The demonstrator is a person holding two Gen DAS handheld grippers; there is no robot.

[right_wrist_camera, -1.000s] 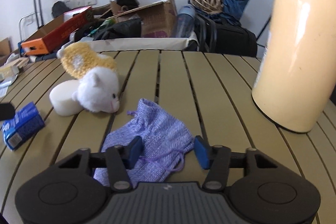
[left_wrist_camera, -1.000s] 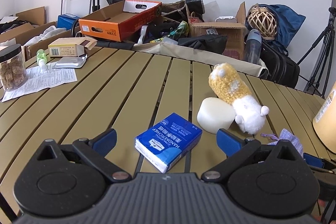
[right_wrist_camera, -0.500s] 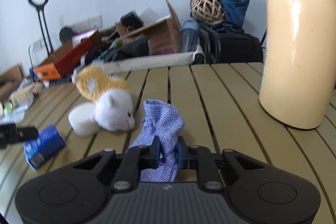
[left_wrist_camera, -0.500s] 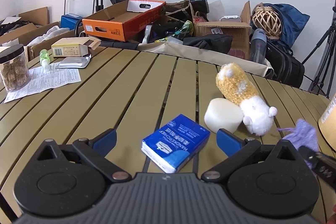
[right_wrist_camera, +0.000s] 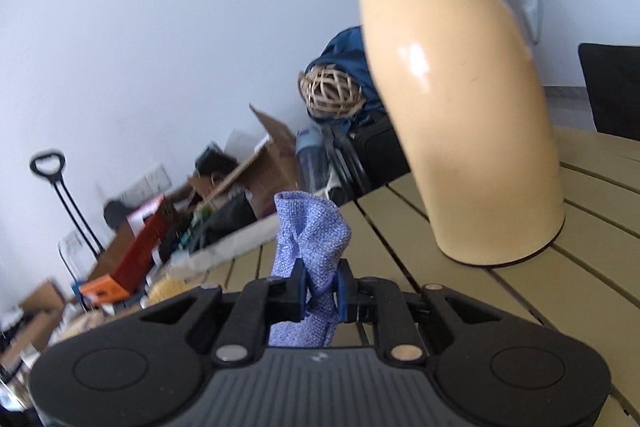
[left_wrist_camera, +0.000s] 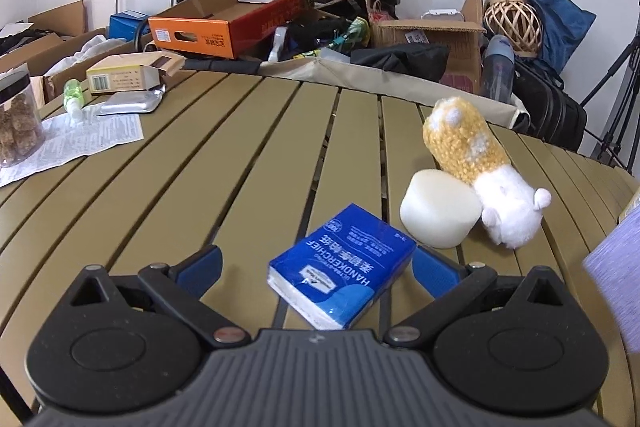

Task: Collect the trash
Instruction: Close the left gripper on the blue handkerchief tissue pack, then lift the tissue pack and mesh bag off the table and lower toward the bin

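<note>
My right gripper is shut on a purple woven cloth pouch and holds it lifted above the slatted table; the pouch also shows at the right edge of the left wrist view. My left gripper is open, with a blue tissue pack lying on the table between its fingers. A white round block and a yellow-and-white plush toy lie just beyond the pack.
A tall cream thermos jug stands on the table right of my right gripper. At far left lie a printed paper, a jar, a foil pack and a small box. Boxes and bags crowd behind the table.
My right gripper closed on the purple pouch, lifted it off the table and tilted. My left gripper stayed open and moved slightly closer around the tissue pack.
</note>
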